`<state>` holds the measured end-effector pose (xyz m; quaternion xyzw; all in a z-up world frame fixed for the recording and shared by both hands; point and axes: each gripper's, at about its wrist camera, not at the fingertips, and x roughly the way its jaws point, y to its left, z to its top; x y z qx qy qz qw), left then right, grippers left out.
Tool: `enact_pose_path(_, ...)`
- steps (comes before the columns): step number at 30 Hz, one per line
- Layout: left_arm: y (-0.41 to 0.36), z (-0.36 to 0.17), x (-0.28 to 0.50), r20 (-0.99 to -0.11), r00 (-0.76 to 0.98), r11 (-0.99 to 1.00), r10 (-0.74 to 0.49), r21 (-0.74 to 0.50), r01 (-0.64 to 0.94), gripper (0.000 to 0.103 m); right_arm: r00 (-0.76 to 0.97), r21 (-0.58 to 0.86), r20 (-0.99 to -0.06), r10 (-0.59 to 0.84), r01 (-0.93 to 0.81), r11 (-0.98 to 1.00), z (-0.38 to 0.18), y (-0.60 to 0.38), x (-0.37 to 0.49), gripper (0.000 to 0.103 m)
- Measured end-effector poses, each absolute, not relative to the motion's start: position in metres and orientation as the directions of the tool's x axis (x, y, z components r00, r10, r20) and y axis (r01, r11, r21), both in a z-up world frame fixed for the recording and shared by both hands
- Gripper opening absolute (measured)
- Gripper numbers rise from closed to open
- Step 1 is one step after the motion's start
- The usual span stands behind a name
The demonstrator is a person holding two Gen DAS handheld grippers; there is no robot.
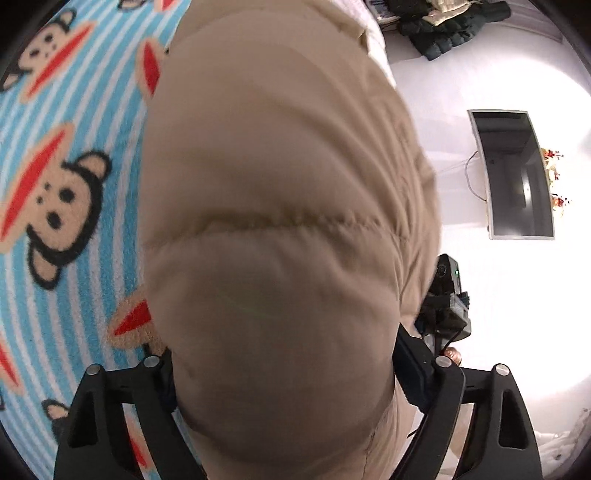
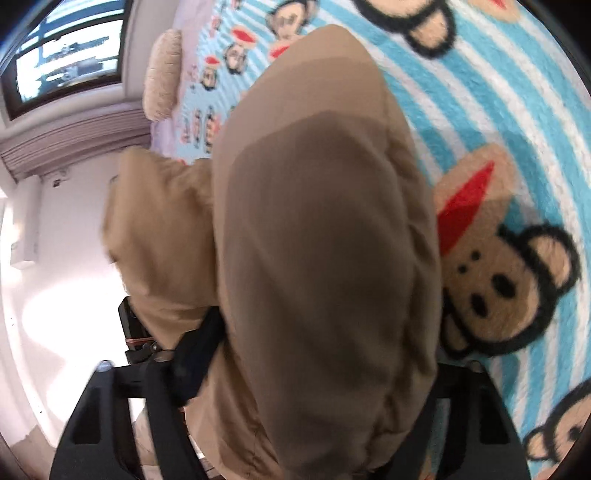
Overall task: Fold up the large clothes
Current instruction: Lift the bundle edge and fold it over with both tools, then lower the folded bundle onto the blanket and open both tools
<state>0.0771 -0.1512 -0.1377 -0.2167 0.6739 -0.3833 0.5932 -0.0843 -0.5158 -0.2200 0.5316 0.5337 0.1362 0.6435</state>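
A large beige padded jacket (image 1: 273, 206) fills the middle of the left wrist view, bulging over my left gripper (image 1: 284, 373), whose jaws are clamped on its thick fabric. The same jacket (image 2: 317, 258) fills the right wrist view, and my right gripper (image 2: 314, 387) is shut on it too, its fingertips hidden under the cloth. The jacket is lifted above a bed covered by a blue-and-white striped monkey-print blanket (image 1: 70, 206), which also shows in the right wrist view (image 2: 498, 122). The right gripper's body (image 1: 447, 306) shows just right of the jacket in the left wrist view.
A white wall holds a flat screen (image 1: 517, 173). Dark clothes (image 1: 443, 26) lie piled at the top right. In the right wrist view a beige pillow (image 2: 162, 74) lies at the bed's far end, below a window (image 2: 70, 55).
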Motion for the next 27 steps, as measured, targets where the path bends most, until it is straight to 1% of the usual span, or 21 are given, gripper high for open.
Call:
enact_pose_path(1,-0.150,-0.135,0.077,-0.633,-0.196,0.608,-0.749,-0.774,0.175,0.088,0.402,0.835,-0.536,0.742,0.383,0.396,-0.215,-0.514,-0.087,0.058)
enact_pose_path(2,-0.148,-0.130,0.079,-0.632,-0.190,0.604,-0.751,-0.775,0.187,0.088,0.411,0.840,-0.531,0.741,0.371,0.396,-0.209,-0.510,-0.086,0.056)
enact_pose_path(6,-0.131,-0.110,0.089,-0.611,-0.158,0.574,-0.776,-0.787,0.225,0.088,0.445,0.858,-0.512,0.735,0.314,0.407,-0.184,-0.492,-0.076,0.055)
enact_pose_path(11,-0.088,-0.093,0.114,-0.608,-0.087,0.575,-0.789,-0.781,0.245,0.088,0.469,0.874,-0.485,0.738,0.265,0.407,-0.169,-0.447,-0.034,0.055)
enact_pose_path(17,-0.001,-0.091,0.172,-0.628,-0.018,0.604,-0.778,-0.756,0.251,0.088,0.464,0.892,-0.452,0.762,0.216,0.397,-0.176,-0.380,0.039,0.055)
enact_pose_path(19,0.029,-0.098,0.192,-0.638,0.005,0.620,-0.770,-0.746,0.242,0.088,0.454,0.895,-0.445,0.772,0.198,0.399,-0.181,-0.354,0.064,0.055)
enact_pose_path(22,0.065,-0.117,0.217,-0.652,0.031,0.642,-0.758,-0.735,0.216,0.088,0.432,0.884,-0.465,0.773,0.179,0.431,-0.193,-0.326,0.091,0.055)
enact_pose_path(25,0.092,-0.152,0.233,-0.683,0.050,0.680,-0.729,-0.715,0.163,0.088,0.402,0.860,-0.510,0.761,0.224,0.458,-0.219,-0.305,0.114,0.056)
enact_pose_path(26,0.100,-0.167,0.238,-0.693,0.049,0.693,-0.719,-0.709,0.129,0.092,0.400,0.850,-0.527,0.750,0.248,0.466,-0.226,-0.302,0.116,0.057)
enact_pose_path(27,0.107,-0.177,0.239,-0.694,0.051,0.695,-0.718,-0.711,0.107,0.092,0.404,0.847,-0.531,0.745,0.269,0.459,-0.229,-0.304,0.118,0.058)
